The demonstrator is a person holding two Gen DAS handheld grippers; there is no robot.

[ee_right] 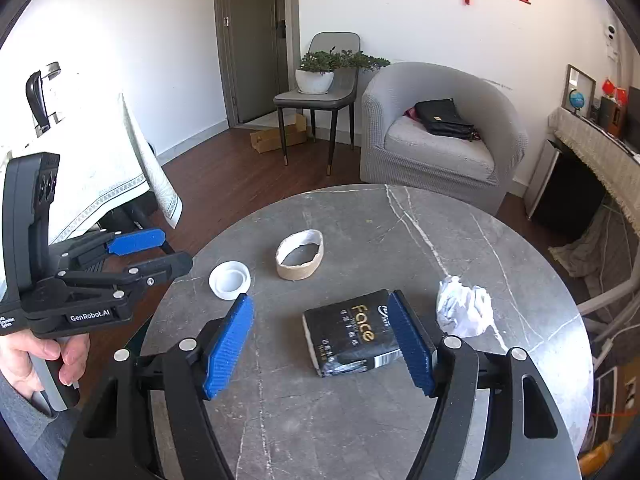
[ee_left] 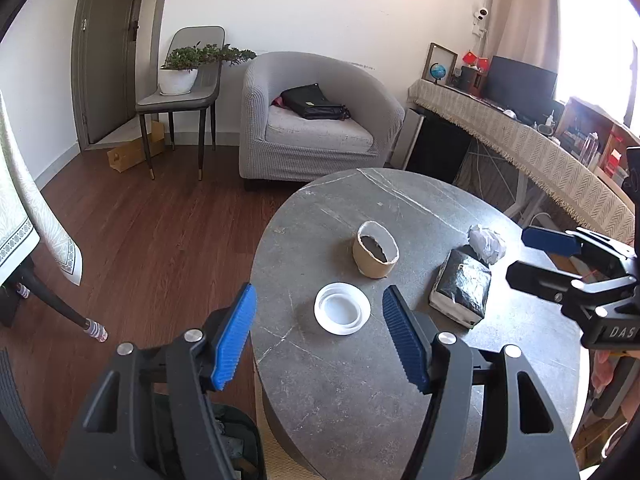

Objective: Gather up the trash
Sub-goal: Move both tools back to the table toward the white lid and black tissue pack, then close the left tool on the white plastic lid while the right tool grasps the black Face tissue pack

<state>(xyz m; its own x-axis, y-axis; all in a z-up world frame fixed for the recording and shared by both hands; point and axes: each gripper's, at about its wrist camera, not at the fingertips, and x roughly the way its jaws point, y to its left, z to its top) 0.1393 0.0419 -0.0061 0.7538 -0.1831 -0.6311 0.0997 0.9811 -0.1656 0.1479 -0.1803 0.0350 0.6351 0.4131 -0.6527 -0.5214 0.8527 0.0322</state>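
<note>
Grey marble table under tissue pack, crumpled paper, white lid.

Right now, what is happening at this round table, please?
A person is clearing trash from a grey stone table with a hand-held gripper in each hand. Both the left gripper and the right gripper are open and hold nothing. Four things still lie on the table: a white plastic lid, a cardboard tape ring, a black tissue pack and a crumpled paper ball. The left gripper points toward the lid, the right toward the tissue pack.
</note>
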